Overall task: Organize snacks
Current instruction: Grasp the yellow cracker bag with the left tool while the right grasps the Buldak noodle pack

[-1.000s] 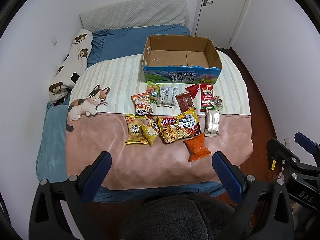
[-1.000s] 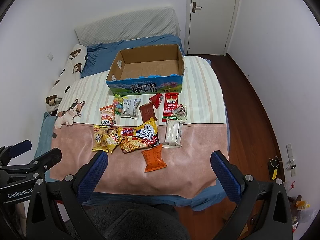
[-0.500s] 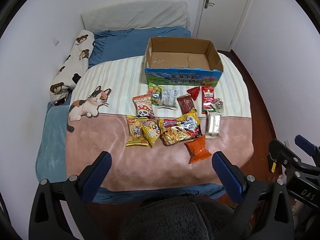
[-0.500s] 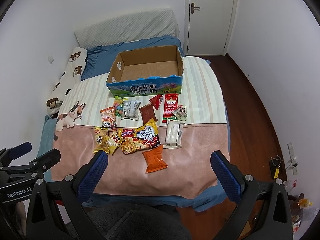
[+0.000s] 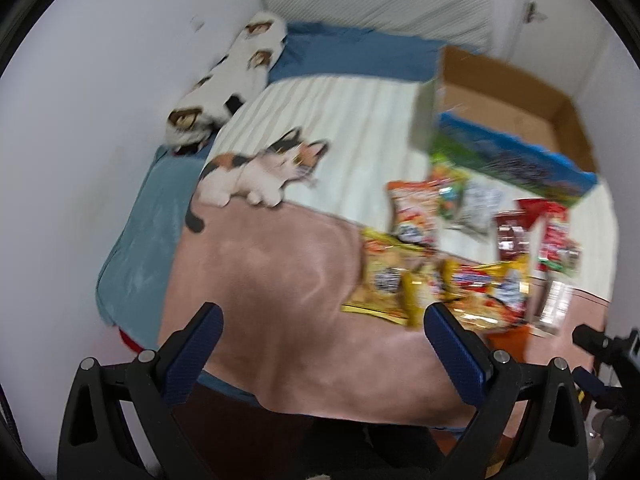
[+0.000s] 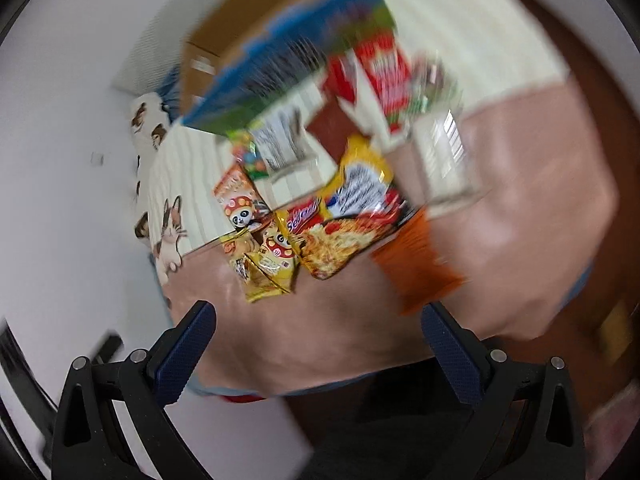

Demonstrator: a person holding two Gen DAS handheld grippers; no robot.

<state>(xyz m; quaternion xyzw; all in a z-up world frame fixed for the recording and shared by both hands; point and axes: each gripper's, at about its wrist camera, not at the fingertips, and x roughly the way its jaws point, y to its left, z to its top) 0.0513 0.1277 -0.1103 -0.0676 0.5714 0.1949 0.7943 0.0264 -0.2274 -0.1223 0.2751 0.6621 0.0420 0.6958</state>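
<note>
Several snack packets lie in a cluster on the bed: yellow packets [image 5: 384,280], a noodle pack [image 6: 344,236], an orange packet [image 6: 416,268], a panda packet [image 6: 240,204] and red packets [image 5: 556,240]. Behind them stands an open cardboard box [image 5: 500,100] with a blue and green front [image 6: 280,52]. My left gripper [image 5: 324,348] is open over the pink blanket, left of the cluster and holding nothing. My right gripper [image 6: 316,344] is open too, tilted, just short of the orange packet. Both views are blurred.
A pink and striped blanket [image 5: 280,272] with a cat picture [image 5: 260,172] covers the bed. A bear-print pillow [image 5: 228,88] lies along the left wall. The other gripper's tip [image 5: 592,340] shows at the right edge. Wooden floor [image 6: 600,80] runs right of the bed.
Both grippers have dropped toward the bed and closer to the snacks. The left view has swung left; the right view has rolled, tilting the scene. Both stay open.
</note>
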